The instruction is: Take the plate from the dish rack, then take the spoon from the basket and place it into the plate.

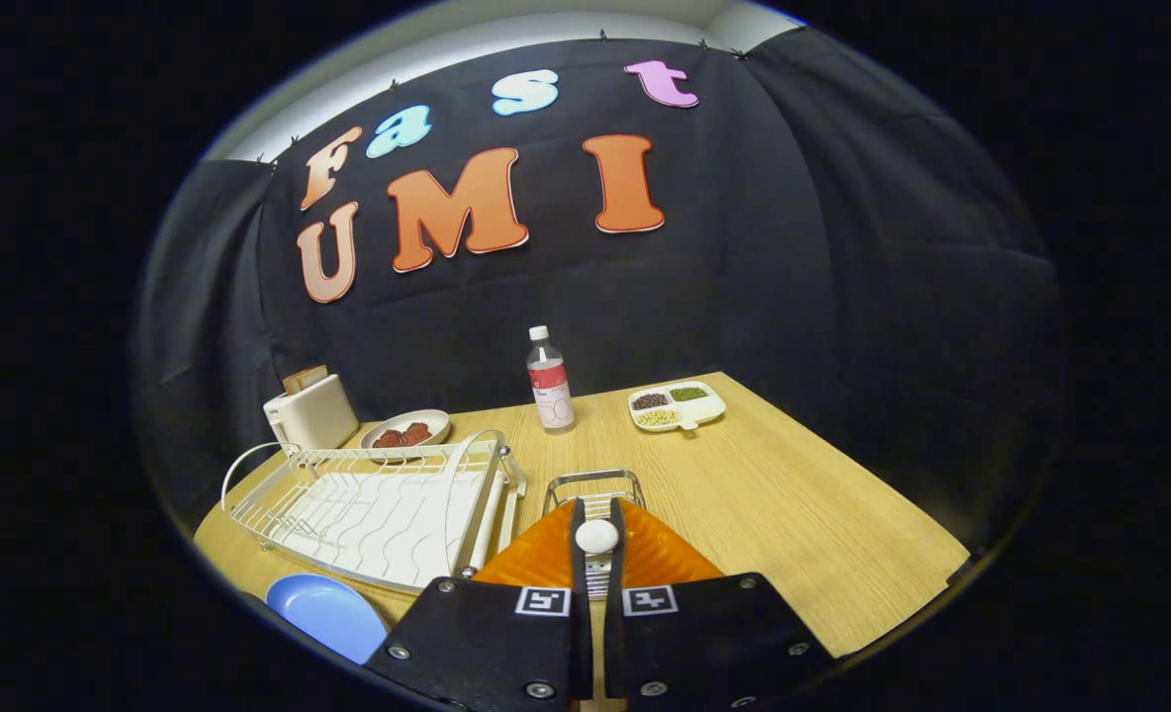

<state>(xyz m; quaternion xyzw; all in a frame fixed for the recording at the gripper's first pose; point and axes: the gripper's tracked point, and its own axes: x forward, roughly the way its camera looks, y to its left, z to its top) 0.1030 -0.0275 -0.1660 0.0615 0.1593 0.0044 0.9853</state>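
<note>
My gripper (596,512) is shut on the spoon (596,536), whose rounded white end shows pinched between the two fingers. Just beyond the fingertips stands the small wire basket (593,483), and the spoon is held right over its near side. The blue plate (326,613) lies flat on the wooden table to the left of the fingers, in front of the white wire dish rack (378,509). No dishes stand in the rack.
Behind the rack sit a white toaster (311,413) and a white plate with red food (405,431). A clear bottle (550,381) stands beyond the basket, with a divided tray of beans (676,405) to its right. The table's right edge (902,504) runs diagonally.
</note>
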